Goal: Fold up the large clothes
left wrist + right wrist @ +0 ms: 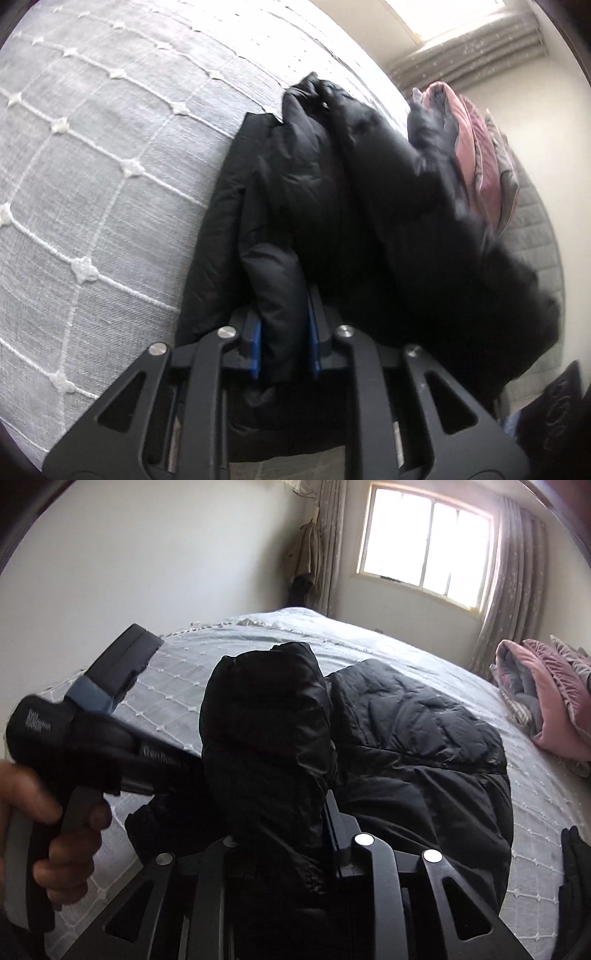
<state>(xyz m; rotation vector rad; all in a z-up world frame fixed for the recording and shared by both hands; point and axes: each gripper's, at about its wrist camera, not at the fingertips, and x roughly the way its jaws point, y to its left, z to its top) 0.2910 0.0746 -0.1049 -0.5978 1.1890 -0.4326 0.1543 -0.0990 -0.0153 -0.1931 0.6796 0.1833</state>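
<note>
Fabric from one black puffer jacket (332,206) fills both claws. The left gripper (284,332) is clenched on a padded fold of it, blue pads pressed against either side, with the bulk of the jacket stretching ahead and to that claw's right over the grey quilted bedspread (92,166). The right gripper (280,834) likewise grasps a thick bunched roll that rises straight ahead of it, though only its right finger shows clearly beside the cloth; the rest of the jacket lies spread ahead and to its right on the bed. Holding two separate points probably lets the person lift one edge and carry it over as a fold. Left of the right claw, the person's left hand (55,827) grips the other tool's handle. One pile of pink and grey bedding (546,701) sits far right, well apart
</note>
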